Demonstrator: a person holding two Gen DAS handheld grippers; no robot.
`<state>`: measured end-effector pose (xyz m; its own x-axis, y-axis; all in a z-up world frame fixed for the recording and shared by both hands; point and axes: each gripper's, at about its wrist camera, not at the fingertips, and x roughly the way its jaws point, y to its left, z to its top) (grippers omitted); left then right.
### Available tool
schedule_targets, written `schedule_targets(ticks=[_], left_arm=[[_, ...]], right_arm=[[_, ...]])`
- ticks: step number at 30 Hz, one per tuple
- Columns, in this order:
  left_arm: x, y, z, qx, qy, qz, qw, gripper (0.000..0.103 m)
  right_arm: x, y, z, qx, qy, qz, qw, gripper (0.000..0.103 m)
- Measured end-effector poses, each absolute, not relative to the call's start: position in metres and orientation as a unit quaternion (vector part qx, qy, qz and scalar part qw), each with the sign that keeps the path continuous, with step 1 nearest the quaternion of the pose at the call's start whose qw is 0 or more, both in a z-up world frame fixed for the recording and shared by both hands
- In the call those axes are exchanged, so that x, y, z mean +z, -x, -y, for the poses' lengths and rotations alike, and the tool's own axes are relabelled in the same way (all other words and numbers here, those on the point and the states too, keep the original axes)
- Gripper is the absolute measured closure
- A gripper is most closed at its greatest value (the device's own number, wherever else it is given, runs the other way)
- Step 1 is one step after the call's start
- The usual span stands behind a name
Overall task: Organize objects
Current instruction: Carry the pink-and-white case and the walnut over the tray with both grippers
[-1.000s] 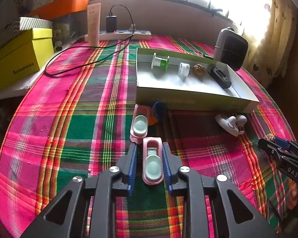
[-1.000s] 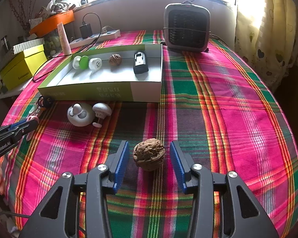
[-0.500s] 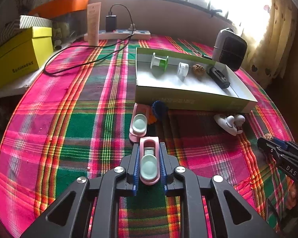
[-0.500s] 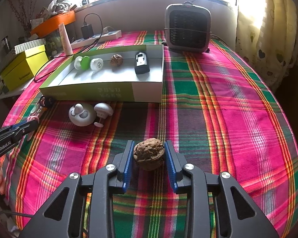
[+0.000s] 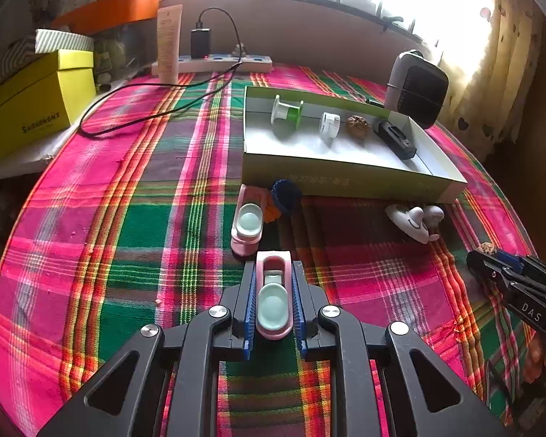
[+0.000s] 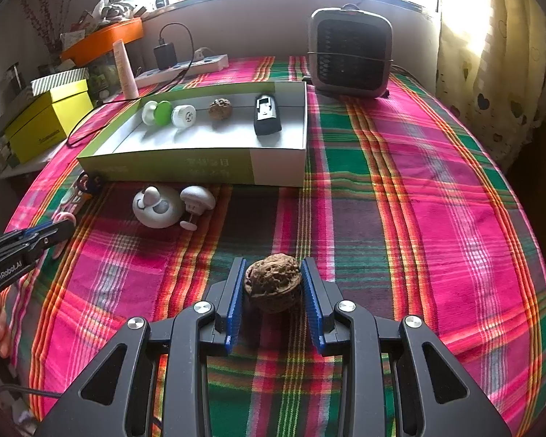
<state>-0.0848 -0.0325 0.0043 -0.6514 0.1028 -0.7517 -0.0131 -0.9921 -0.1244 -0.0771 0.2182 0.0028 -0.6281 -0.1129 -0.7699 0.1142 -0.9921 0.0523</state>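
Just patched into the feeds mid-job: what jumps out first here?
Both tongs are clamped on something: the left tongs grip a pink clip with a mint pad, and the right tongs squeeze a walnut, both low over the loud pink-and-green plaid cloth. Behind them sits an open green box with a spool, a white cap, another walnut and a black device lined up inside.

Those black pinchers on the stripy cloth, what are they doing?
A person is tidying little things into the open box. The left gripper is shut on a pink clip, and the right gripper is shut on a walnut; both things sit low over the cloth. The box already holds a spool, a white cap, another walnut and a black gadget. A second pink clip and white toys wait outside.
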Motion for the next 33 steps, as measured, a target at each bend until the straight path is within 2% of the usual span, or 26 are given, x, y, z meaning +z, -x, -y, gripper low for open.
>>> schedule_targets(ticks=[33], left_arm=[[0.006,0.081,0.014,0.906,0.417,0.045,0.061,0.087]], right_arm=[[0.003,0.074,-0.209,-0.902,-0.424,-0.003,0.081,0.071]])
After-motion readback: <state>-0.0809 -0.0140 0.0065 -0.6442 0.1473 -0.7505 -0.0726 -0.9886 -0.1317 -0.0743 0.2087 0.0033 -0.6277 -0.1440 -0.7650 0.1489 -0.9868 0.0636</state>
